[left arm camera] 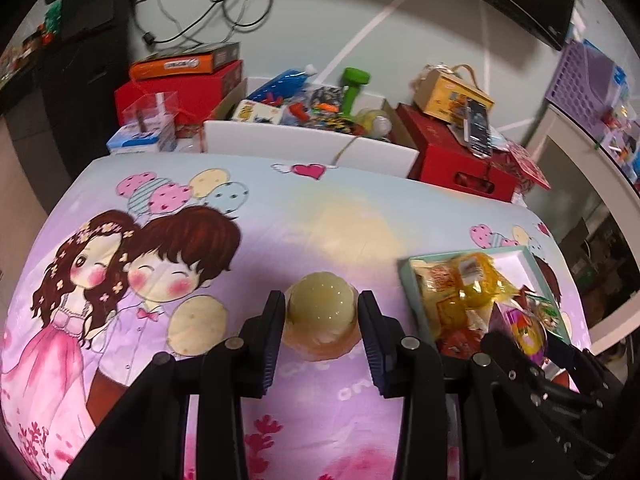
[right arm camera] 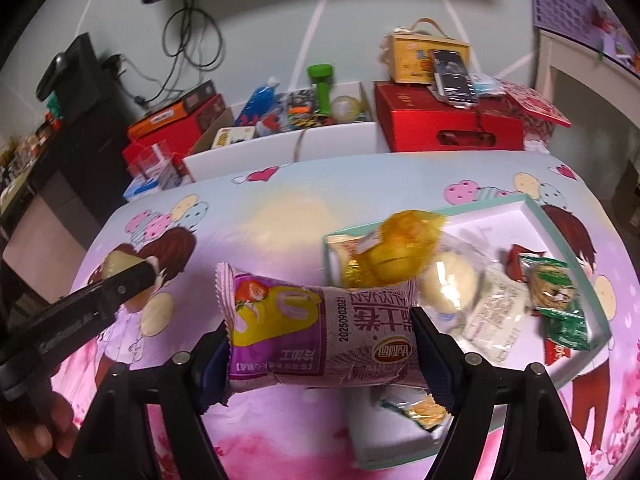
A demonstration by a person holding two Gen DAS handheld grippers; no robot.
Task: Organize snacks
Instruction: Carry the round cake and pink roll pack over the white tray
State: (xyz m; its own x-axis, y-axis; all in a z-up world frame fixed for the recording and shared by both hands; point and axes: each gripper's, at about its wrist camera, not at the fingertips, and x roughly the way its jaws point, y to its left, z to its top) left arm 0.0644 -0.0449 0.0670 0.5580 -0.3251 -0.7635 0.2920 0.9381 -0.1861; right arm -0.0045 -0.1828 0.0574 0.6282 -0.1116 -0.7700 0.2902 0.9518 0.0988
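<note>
Right wrist: jaws pinch purple packet [right arm camera: 320, 336].

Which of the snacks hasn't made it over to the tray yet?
The pale yellow jelly cup, sitting on the cartoon cloth between the left claw's fingers. The purple packet is held above the tray; the rest lie inside.

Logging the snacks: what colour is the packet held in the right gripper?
Mostly purple wrapper with a yellow patch; clearest in the right wrist view.

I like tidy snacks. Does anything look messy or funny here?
Yes. One pale jelly cup sits alone on the cartoon cloth, outside the tray, between the left gripper's fingers. In the tray, the snacks lie jumbled and overlapping, not in rows.
</note>
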